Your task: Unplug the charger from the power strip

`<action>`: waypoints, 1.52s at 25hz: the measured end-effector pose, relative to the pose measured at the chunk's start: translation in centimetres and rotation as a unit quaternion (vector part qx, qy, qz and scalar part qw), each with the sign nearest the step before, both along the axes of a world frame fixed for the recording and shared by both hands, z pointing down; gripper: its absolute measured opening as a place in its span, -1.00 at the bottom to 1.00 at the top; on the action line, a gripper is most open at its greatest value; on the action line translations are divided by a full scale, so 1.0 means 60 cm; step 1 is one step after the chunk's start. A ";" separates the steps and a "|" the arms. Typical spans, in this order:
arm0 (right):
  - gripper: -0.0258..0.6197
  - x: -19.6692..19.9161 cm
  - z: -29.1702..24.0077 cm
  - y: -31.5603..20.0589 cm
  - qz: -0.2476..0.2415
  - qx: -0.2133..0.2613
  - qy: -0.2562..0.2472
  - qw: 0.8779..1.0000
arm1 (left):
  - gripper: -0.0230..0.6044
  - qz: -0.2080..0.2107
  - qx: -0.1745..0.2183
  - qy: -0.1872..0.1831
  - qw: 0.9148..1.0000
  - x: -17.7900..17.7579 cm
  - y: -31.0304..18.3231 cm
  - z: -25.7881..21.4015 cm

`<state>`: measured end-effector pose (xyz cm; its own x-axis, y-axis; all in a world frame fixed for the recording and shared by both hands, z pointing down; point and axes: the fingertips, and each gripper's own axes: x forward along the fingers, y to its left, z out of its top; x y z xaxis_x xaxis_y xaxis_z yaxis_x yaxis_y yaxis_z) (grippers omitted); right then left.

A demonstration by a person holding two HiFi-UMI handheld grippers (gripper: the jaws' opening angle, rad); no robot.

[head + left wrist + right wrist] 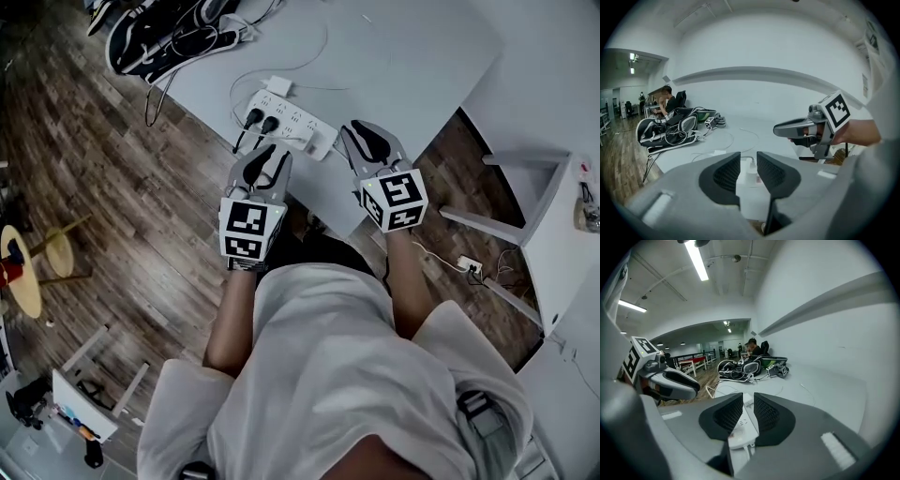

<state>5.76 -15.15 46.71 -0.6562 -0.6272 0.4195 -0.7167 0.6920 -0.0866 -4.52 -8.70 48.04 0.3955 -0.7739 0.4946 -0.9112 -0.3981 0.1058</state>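
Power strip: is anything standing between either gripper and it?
Nothing visible does. The left gripper and right gripper hang just short of the power strip, jaws apart and empty. Each gripper view shows the strip straight ahead through its jaw gap, over bare table.

The right gripper (747, 403) has jaws slightly apart, framing a white rectangular plastic power strip (740, 431) on the pale counter (825, 380).

The white power strip (291, 120) lies flat and slantwise near the table's (422, 56) front edge, holding two black plugs (252, 117), with a small white charger (278, 86) at its far side.
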 end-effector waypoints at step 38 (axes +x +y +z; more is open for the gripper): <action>-0.65 -0.006 0.254 -0.007 -0.003 -0.123 0.053 0.991 | -0.42 -0.001 -0.079 0.034 0.996 0.073 -0.097 0.180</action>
